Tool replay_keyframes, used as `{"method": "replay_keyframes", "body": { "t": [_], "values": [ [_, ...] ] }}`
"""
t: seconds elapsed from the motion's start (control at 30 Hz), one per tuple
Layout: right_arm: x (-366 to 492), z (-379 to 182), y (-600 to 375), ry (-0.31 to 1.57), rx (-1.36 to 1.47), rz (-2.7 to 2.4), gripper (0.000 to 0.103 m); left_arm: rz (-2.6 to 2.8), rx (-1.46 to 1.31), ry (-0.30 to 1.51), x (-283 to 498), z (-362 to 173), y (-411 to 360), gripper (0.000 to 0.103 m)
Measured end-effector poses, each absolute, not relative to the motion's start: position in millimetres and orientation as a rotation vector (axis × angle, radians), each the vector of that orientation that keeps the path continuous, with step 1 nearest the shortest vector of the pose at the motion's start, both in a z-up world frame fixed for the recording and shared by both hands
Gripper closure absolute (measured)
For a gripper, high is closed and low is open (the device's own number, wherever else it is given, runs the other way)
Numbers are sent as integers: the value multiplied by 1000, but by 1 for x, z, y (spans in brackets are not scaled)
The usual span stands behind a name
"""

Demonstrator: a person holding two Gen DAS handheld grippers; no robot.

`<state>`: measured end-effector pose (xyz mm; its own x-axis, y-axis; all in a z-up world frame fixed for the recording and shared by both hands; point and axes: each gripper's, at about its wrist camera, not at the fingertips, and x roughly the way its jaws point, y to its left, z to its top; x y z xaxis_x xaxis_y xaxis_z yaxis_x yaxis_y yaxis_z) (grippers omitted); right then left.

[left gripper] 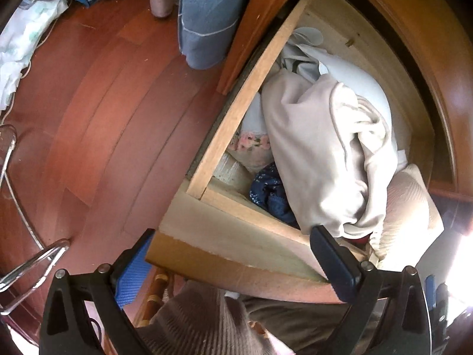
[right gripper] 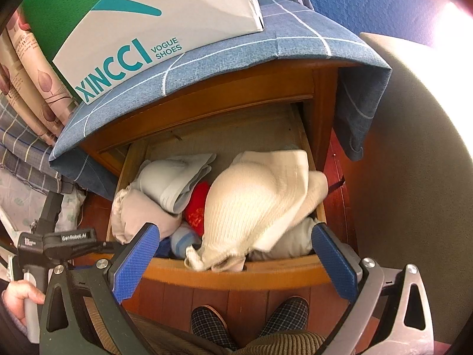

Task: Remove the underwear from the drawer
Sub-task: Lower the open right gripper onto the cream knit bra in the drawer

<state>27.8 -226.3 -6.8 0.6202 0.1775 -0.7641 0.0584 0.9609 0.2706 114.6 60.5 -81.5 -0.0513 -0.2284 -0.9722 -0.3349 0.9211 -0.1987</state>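
The wooden floor (left gripper: 97, 112) fills the left of the left wrist view, and a cabinet (right gripper: 322, 109) with a blue checked cloth (right gripper: 224, 59) draped over its top stands in the right wrist view. A white shoe box (right gripper: 165, 20) sits on that cloth. The drawer (right gripper: 236, 275) is pulled out and its front edge lies between both pairs of fingers. It is packed with clothes: a beige garment (left gripper: 325, 153) lies on top of the heap in the left wrist view, and a cream ribbed piece of underwear (right gripper: 254, 204) lies at the front right of the drawer, with its lower edge hanging over the drawer's front. Beside it are a pale grey folded piece (right gripper: 174, 180), a red item (right gripper: 196, 210) and a dark blue patterned one (left gripper: 272, 192).

The left gripper (left gripper: 233, 263) is spread wide and holds nothing, one finger outside the drawer front and the other near the beige garment. The right gripper (right gripper: 233, 263) is also wide open and empty, hanging just above the drawer front near the cream underwear. A hand (right gripper: 17, 298) grips the left tool's handle, and two checked slippers (right gripper: 251, 316) stand on the floor below the drawer
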Motion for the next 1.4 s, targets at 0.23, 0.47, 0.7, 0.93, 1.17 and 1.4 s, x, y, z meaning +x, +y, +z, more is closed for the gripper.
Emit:
{"method": "replay_keyframes", "body": {
  "t": [0.23,0.47,0.7,0.93,1.17,1.4],
  "values": [
    [27,-7,-226,912,280,64,1,88,-485,1630,120,-84,68,0],
    [33,-12,-224,954,276,60,1,107,-496,1580,117,-73,81,0],
    [36,-17,-223,997,273,59,1,82,-420,1416,103,-41,69,1],
    [42,-18,-218,1046,235,36,1,42,-267,1140,73,4,51,1],
    [76,-17,-205,1162,166,47,1,-18,-145,1070,65,15,28,1],
    [105,-33,-177,1228,15,9,1,-60,-173,1078,64,14,30,1]
  ]
}}
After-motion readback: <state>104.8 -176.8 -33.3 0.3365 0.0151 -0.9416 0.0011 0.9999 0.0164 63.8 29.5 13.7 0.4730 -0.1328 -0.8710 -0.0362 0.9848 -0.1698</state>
